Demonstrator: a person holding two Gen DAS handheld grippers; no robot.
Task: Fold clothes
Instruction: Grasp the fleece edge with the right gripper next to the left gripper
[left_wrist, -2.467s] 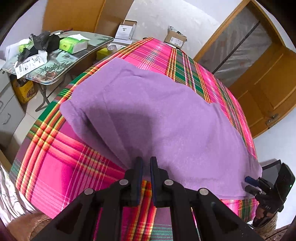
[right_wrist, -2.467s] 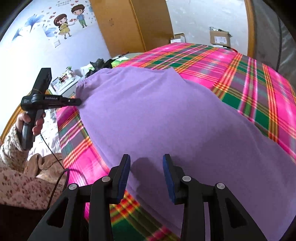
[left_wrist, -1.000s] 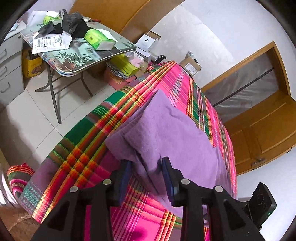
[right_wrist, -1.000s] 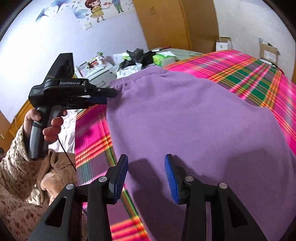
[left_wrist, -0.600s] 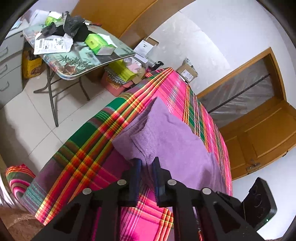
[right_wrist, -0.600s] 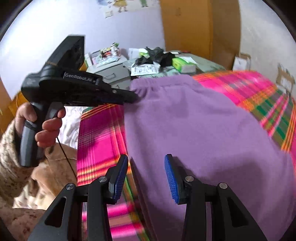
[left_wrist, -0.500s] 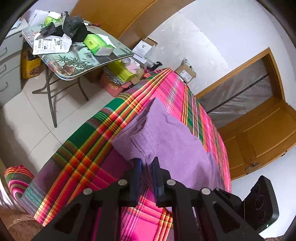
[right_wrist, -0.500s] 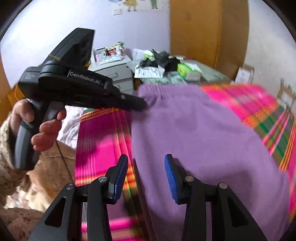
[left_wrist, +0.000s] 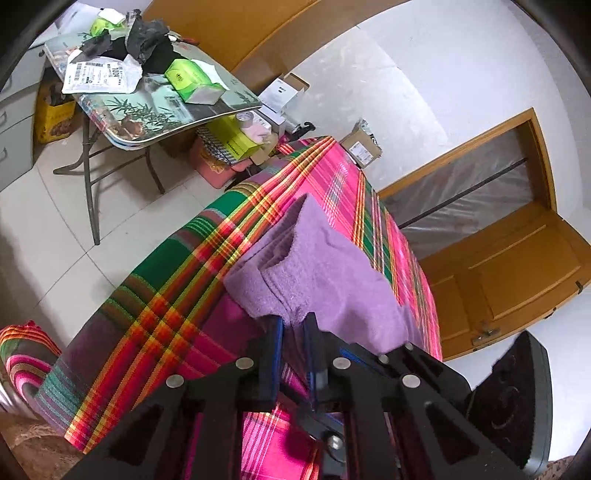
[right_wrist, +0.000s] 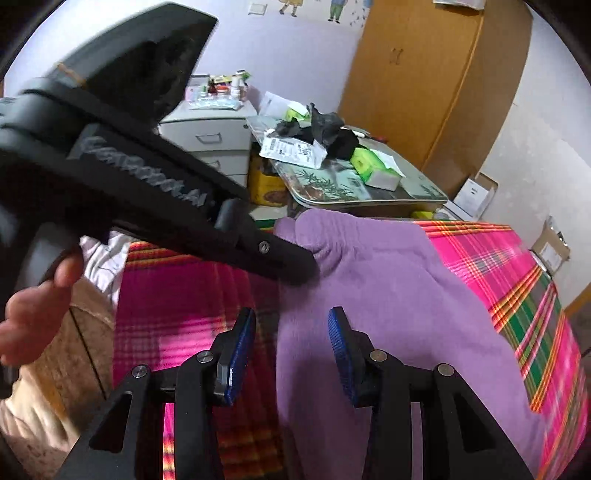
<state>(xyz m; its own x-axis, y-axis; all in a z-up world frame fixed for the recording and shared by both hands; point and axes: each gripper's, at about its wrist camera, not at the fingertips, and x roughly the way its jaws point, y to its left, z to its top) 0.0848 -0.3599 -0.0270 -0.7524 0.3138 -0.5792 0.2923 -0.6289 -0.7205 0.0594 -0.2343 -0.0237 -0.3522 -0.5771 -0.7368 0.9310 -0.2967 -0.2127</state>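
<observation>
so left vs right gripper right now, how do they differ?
The left gripper is shut on a corner of the purple garment, lifting it; the right gripper is open and grips nothing. The left sits at the garment's bunched end; the right hangs over its near edge. Both are black with blue pads over the plaid cloth.

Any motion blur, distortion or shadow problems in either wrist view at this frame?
Left wrist view: sharp, strong fisheye bending, dark vignette at the corners; the purple garment pinched in the left gripper reads clearly. Right wrist view: motion blur smears the plaid cloth at the lower right, the left gripper close to the lens is soft, and the open right gripper casts a shadow on the garment.
</observation>
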